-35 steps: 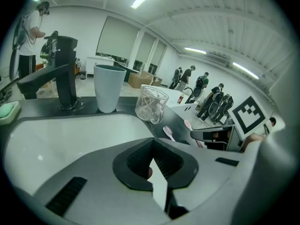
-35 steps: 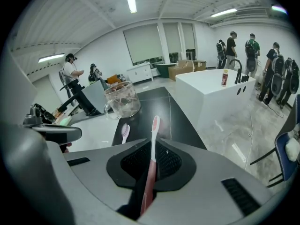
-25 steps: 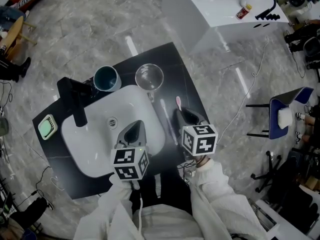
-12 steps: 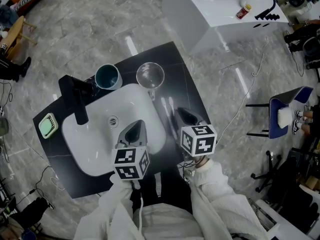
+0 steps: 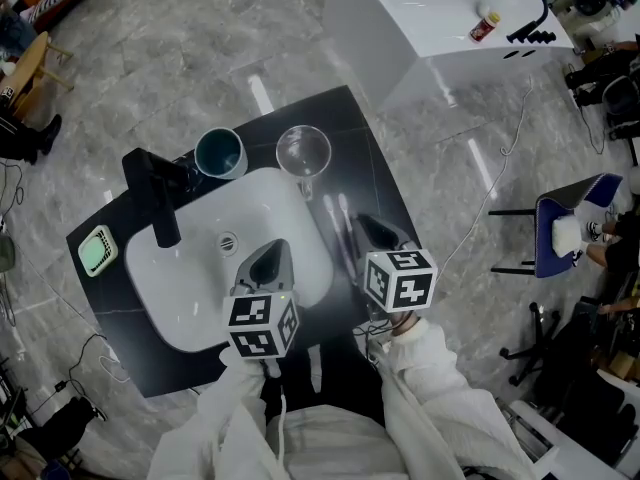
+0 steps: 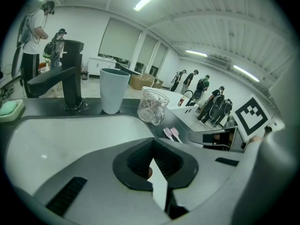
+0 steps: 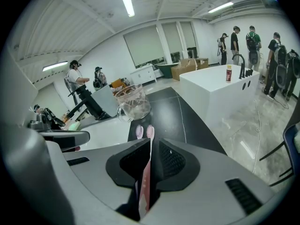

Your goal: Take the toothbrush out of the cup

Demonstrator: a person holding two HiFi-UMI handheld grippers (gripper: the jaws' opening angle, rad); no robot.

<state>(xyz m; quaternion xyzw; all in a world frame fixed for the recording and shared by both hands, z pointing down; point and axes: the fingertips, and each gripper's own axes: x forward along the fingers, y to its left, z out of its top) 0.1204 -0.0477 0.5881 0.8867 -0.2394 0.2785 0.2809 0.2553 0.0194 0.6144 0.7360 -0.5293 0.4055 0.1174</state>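
Observation:
A pink toothbrush (image 7: 149, 136) lies almost flat just above the glossy black counter (image 5: 375, 183), mirrored in it, with its head toward the clear glass cup (image 5: 302, 151). My right gripper (image 5: 362, 230) is shut on its handle, and the brush (image 5: 343, 213) is fully outside the cup. The glass cup (image 7: 133, 102) stands upright a little beyond the bristles. A teal cup (image 5: 218, 153) stands left of it, by the faucet. My left gripper (image 5: 268, 258) hangs over the white sink (image 5: 195, 278), jaws together and holding nothing.
A black faucet (image 5: 155, 198) rises at the sink's back left, and a green soap dish (image 5: 97, 253) sits on the counter's left corner. A white island (image 5: 450, 8) with a small bottle lies beyond the counter. Cables and a blue chair (image 5: 570, 228) stand on the floor to the right.
The toothbrush in my right gripper has dropped lower and closer to the counter, so its pink head now shows beside its reflection. Both grippers have barely shifted.

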